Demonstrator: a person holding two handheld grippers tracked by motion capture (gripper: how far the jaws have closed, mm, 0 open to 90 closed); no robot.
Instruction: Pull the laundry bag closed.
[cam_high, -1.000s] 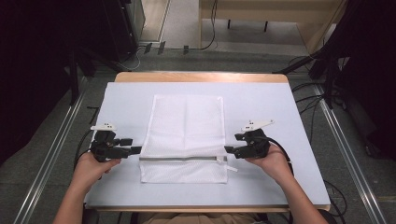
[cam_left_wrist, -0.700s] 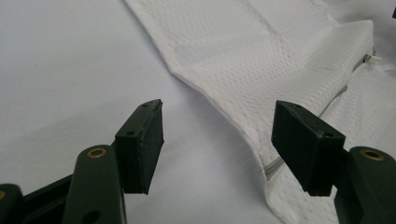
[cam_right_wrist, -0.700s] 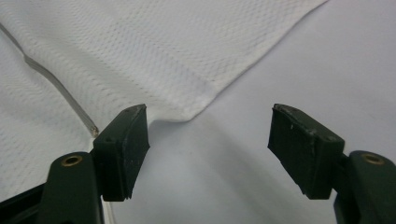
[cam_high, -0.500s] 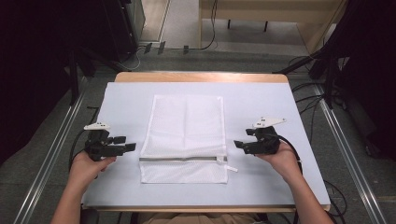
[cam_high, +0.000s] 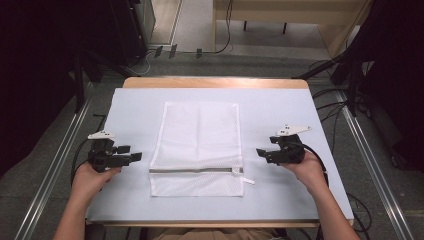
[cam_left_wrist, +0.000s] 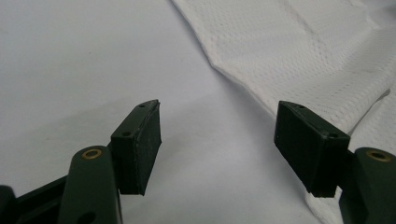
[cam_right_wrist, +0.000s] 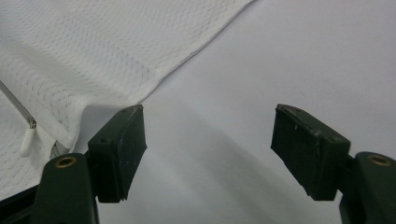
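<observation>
A wooden-edged worktop (cam_high: 210, 82) covered by a pale blue-grey sheet is carrying a single item. A white rectangular mesh laundry bag (cam_high: 199, 137) is lying flat near its middle, its zip (cam_high: 197, 170) running across near the person's side.

1. The mesh bag (cam_high: 197, 145) is white netted cloth with hemmed edges.
2. Its zipper (cam_high: 197, 170) looks like grey metal, with a white plastic pull.
3. The table cover (cam_high: 130, 110) is smooth, matt and pale.
4. The gripper pads (cam_left_wrist: 144, 144) are matt dark rubber.
</observation>
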